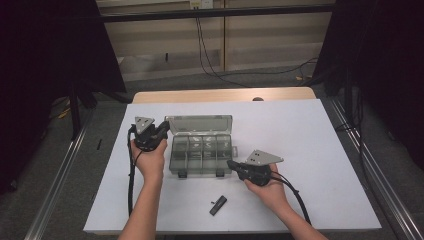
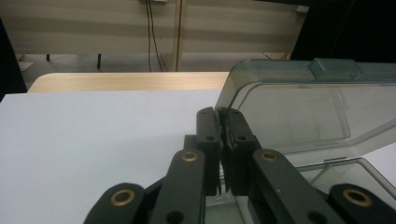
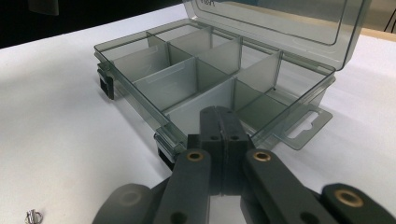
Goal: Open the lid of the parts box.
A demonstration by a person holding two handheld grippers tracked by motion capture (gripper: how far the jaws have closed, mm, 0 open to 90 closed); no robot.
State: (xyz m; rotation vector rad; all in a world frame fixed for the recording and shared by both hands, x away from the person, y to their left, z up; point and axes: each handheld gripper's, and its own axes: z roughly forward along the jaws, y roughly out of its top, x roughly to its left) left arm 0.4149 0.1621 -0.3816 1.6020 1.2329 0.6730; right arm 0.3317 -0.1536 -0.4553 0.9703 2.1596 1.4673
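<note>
A clear grey compartment box (image 1: 176,161) lies in the middle of the white table, its lid (image 1: 200,125) standing open at the back. My left gripper (image 1: 167,131) is at the lid's left corner. In the left gripper view its jaws (image 2: 218,114) are shut on the edge of the lid (image 2: 289,112). My right gripper (image 1: 231,164) is at the box's right front corner, shut with nothing between its jaws. In the right gripper view its tips (image 3: 218,112) sit right at the near wall of the box (image 3: 130,91), whose compartments look empty under the raised lid (image 3: 280,23); contact is unclear.
A small black oblong part (image 1: 218,205) lies on the white sheet (image 1: 310,140) near the front edge, between the two forearms. A tiny metal piece (image 3: 33,216) lies on the sheet beside the right gripper. Dark curtains and cables stand beyond the table.
</note>
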